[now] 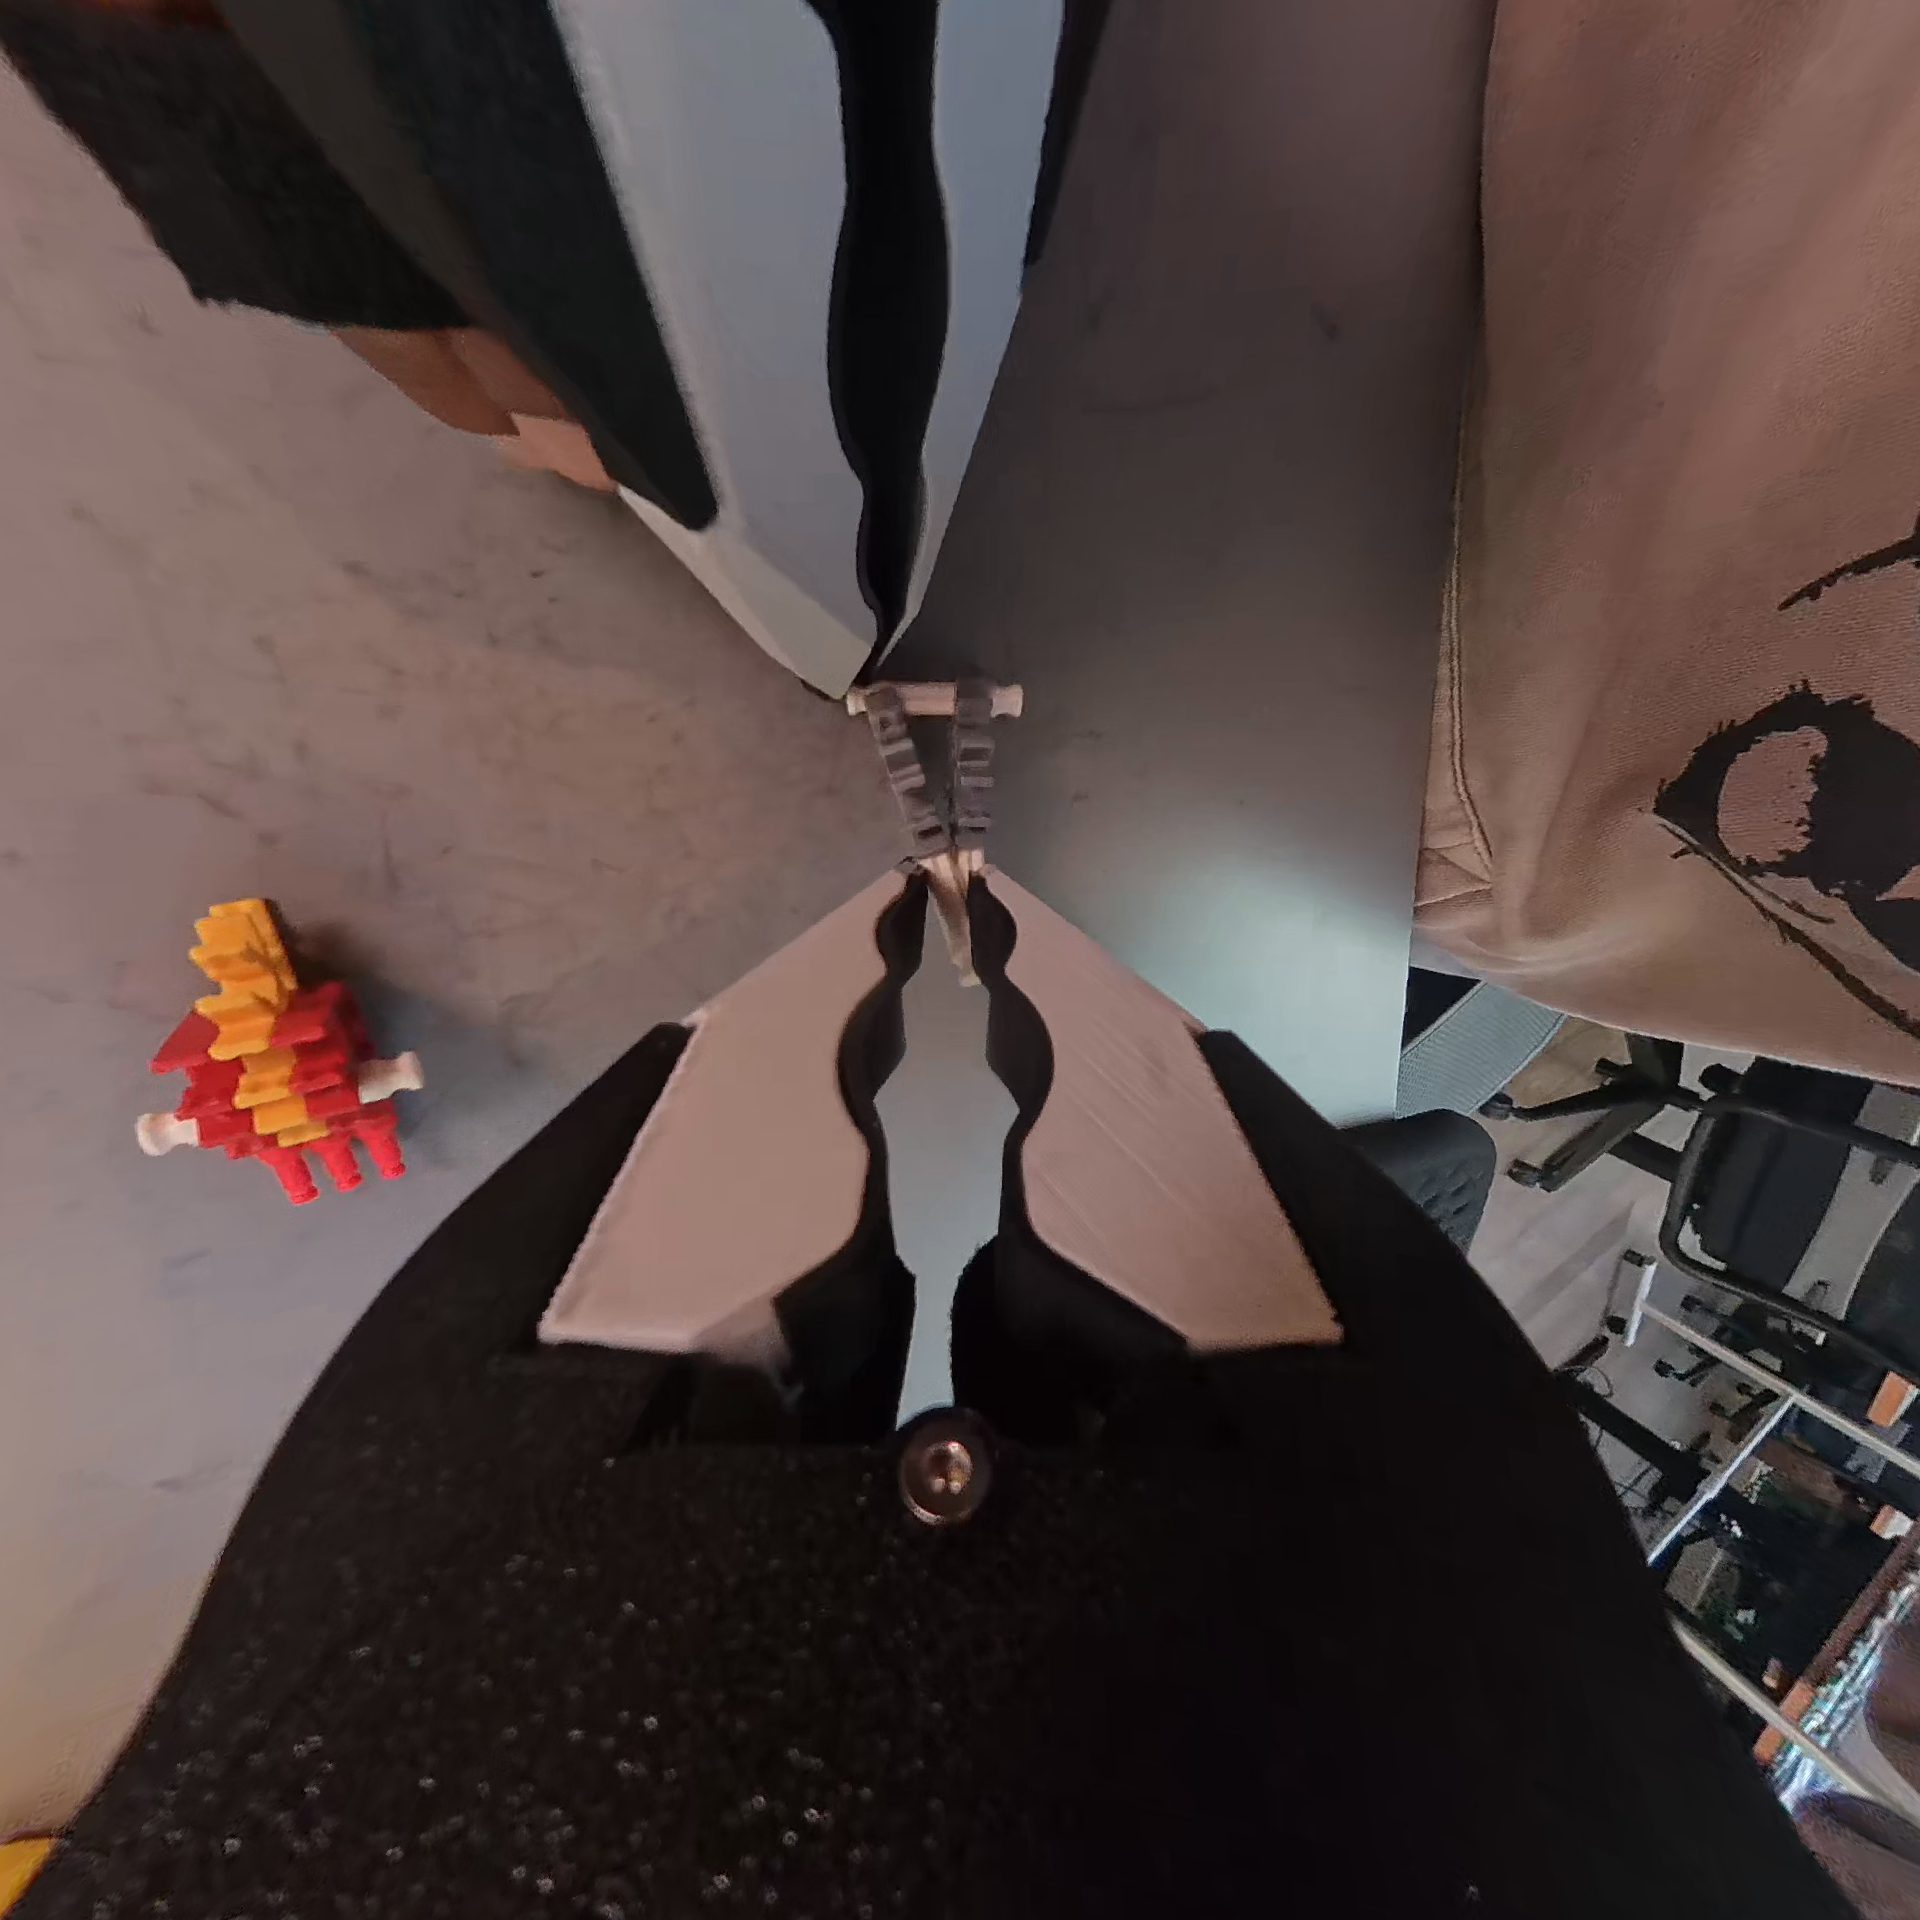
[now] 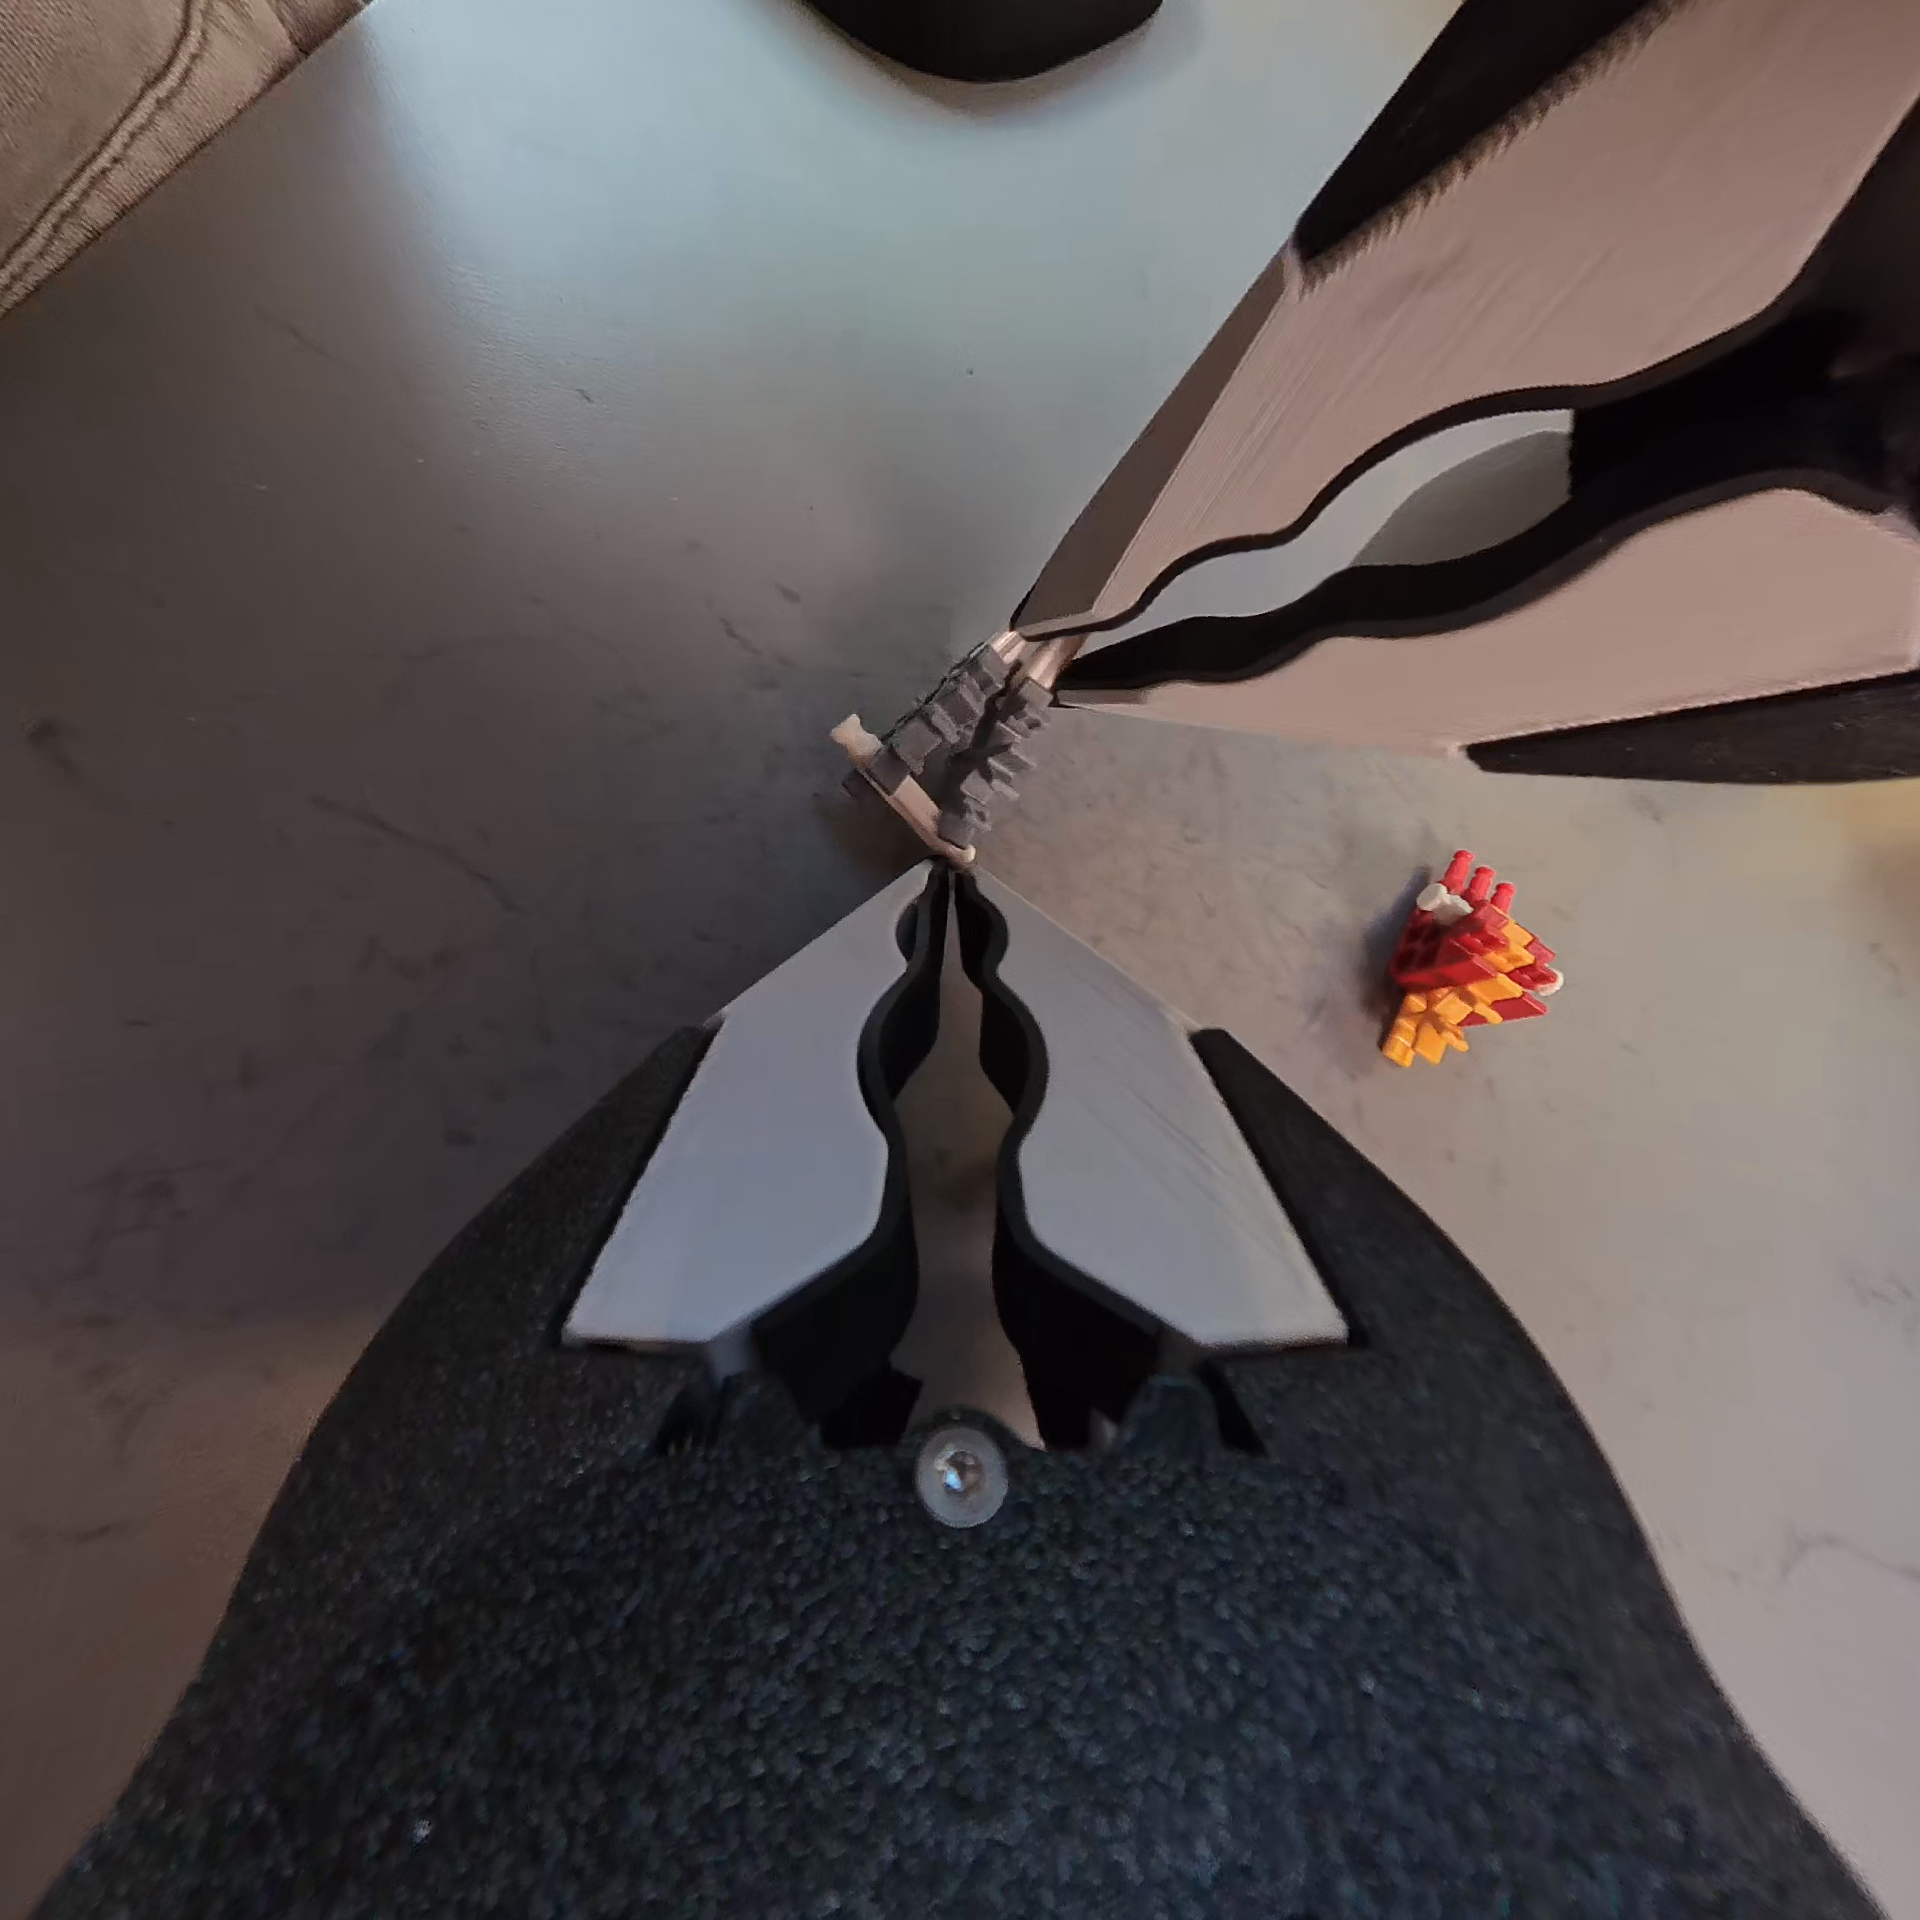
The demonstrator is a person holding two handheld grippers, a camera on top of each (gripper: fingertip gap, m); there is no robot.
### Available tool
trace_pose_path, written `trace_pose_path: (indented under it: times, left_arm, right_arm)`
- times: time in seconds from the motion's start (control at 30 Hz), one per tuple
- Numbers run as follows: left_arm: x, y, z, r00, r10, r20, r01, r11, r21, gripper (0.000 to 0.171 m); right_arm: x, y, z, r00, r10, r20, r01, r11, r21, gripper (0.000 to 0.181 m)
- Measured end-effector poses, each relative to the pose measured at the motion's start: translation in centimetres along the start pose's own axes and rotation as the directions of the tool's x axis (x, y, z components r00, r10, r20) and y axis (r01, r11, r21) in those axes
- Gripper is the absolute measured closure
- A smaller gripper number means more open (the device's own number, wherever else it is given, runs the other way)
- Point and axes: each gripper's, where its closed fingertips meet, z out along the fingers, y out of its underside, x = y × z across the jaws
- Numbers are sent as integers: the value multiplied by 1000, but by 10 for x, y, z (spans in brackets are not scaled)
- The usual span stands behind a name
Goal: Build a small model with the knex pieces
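No legible writing shows in either view.

I am looking over a grey mottled tabletop (image 1: 312, 644) catching pale light, with black office chairs (image 1: 1766, 1174) standing beyond its edge

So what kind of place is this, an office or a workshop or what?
Most likely an office or lab workspace. A grey table bears a red and orange block model, and past the table's edge stand black office chairs and white desk frames. Both grippers hold a small grey toothed assembly.
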Motion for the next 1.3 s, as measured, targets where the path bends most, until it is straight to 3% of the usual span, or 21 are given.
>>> trace_pose_path:
  times: [0.1, 0.27, 0.4, 0.53, 0.63, 0.77, 0.9, 1.07, 1.3]
  left_arm:
    - [-2, 0, 4, 996, -76, 38, 73, 994, 86, 165]
    - [-11, -3, 4, 963, -221, 156, 152, 918, 366, 166]
    - [-19, -10, 1, 899, -380, 219, 174, 766, 618, 166]
    - [-21, -15, 5, 852, -453, 263, 121, 659, 742, 166]
    - [-18, -19, 7, 847, -442, 295, 71, 644, 761, 166]
    - [-12, -19, 7, 839, -410, 357, 8, 665, 746, 166]
    - [5, -19, 11, 859, -300, 414, -90, 708, 700, 165]
    - [16, -12, 20, 894, -234, 382, -91, 740, 666, 165]
    - [16, -10, 23, 885, -325, 335, -13, 700, 714, 166]
  right_arm:
    - [4, 2, -2, 999, 30, -26, -30, 1000, -4, 175]
    - [11, 2, -20, 992, 126, -25, -125, 992, 22, 157]
    - [9, 1, -29, 954, 299, -27, -299, 954, -8, 132]
    - [7, -7, -18, 906, 404, -126, -405, 914, 18, 129]
    - [9, 3, -16, 903, 375, -210, -390, 920, -34, 141]
    - [6, -4, -15, 921, 335, -199, -349, 936, -44, 149]
    - [-7, -10, -12, 957, 277, -91, -282, 957, -58, 149]
    - [-27, -14, -1, 968, 235, 85, -227, 969, -101, 149]
    - [-23, -21, 2, 952, 266, 151, -253, 963, -98, 149]
